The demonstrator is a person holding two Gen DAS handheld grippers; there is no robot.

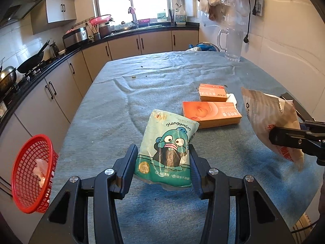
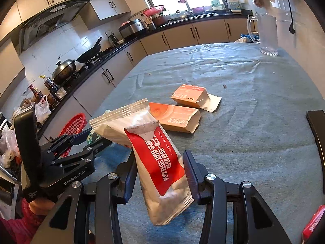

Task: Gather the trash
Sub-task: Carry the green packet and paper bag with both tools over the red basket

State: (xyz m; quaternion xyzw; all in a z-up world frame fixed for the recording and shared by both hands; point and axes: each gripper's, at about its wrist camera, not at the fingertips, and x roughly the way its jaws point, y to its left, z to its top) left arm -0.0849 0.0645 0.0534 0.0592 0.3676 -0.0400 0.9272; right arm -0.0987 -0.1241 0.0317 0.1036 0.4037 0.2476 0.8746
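Left gripper (image 1: 163,162) is clamping the green packet (image 1: 166,146); right gripper (image 2: 160,174) is clamping the red packet (image 2: 158,162). Advice: carry both over the basket (image 1: 30,172), left of the boxes (image 1: 211,113), before releasing.

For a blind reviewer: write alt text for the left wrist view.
The left gripper holds a teal cartoon tissue pack above a blue-clothed table, while the right gripper at the right edge holds a white-and-red wipes pack. Two orange boxes lie beyond; a red basket sits at the left.
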